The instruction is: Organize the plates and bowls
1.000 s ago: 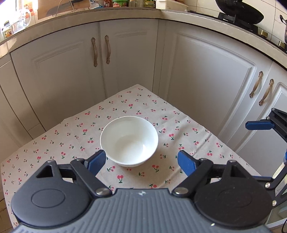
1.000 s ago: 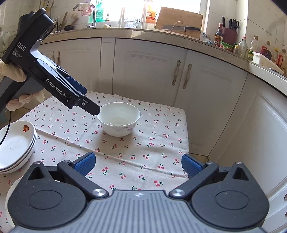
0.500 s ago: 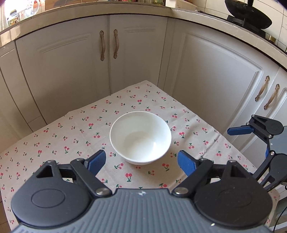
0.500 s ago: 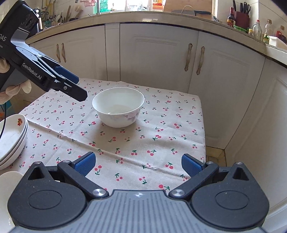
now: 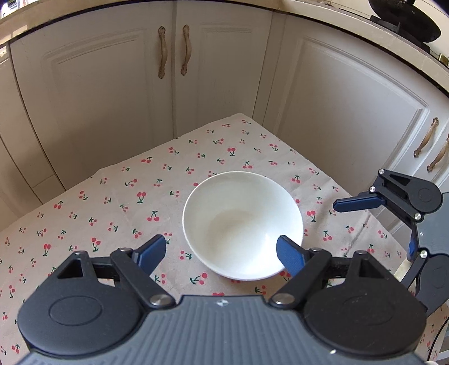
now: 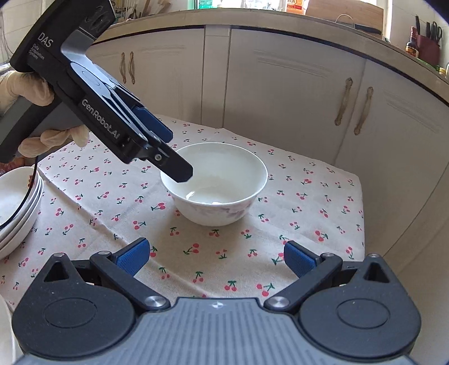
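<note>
A white bowl (image 5: pixel 242 224) stands upright on the cherry-print tablecloth (image 5: pixel 112 202); it also shows in the right wrist view (image 6: pixel 216 182). My left gripper (image 5: pixel 221 252) is open, one finger over the bowl's near rim, the other outside it on the left. In the right wrist view the left gripper (image 6: pixel 168 151) hangs over the bowl's left rim. My right gripper (image 6: pixel 216 257) is open and empty, short of the bowl; it shows at the right edge of the left wrist view (image 5: pixel 373 227). A stack of white plates (image 6: pixel 16 207) sits at the left.
White cabinet doors (image 5: pixel 224 70) close in the table's far sides. The table's right edge (image 6: pixel 362 196) drops off near the cabinets. A countertop with bottles and a knife block (image 6: pixel 426 47) runs above. A black pan (image 5: pixel 404 16) sits on the counter.
My left gripper has moved down and forward, so its fingers now straddle the bowl's near rim. My right gripper has moved closer to the bowl.
</note>
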Demonstrator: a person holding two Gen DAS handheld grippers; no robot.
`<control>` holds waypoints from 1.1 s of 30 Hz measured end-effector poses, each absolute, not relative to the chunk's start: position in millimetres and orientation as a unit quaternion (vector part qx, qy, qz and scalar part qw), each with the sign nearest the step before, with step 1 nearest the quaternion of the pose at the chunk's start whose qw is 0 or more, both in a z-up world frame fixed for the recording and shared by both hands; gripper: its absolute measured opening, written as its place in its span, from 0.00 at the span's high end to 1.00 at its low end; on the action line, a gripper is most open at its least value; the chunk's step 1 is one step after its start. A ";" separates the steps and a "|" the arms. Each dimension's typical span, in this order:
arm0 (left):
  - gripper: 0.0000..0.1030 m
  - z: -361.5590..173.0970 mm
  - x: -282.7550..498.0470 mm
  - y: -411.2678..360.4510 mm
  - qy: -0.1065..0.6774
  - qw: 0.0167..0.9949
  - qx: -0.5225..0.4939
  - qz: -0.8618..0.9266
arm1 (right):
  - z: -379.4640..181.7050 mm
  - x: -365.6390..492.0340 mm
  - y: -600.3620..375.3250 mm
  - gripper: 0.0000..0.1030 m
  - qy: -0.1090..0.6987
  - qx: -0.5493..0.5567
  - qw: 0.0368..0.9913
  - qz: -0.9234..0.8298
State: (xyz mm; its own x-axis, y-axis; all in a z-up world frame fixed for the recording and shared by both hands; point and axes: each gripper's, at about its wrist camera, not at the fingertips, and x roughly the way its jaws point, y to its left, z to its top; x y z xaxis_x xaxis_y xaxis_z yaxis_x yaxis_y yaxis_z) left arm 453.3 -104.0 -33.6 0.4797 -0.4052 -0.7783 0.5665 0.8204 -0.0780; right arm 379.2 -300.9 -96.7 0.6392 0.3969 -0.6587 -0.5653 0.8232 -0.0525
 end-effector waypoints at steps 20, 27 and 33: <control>0.29 -55.4 483.8 -115.5 0.430 0.841 0.098 -0.314 | -109.4 424.1 -275.4 0.11 0.308 -0.159 0.889 0.298; 0.35 -54.6 484.6 -120.3 0.428 0.839 0.093 -0.323 | -107.7 421.7 -269.2 0.15 0.306 -0.162 0.889 0.301; 0.35 -55.1 485.7 -122.7 0.427 0.840 0.093 -0.323 | -106.1 422.2 -270.5 0.15 0.308 -0.159 0.889 0.298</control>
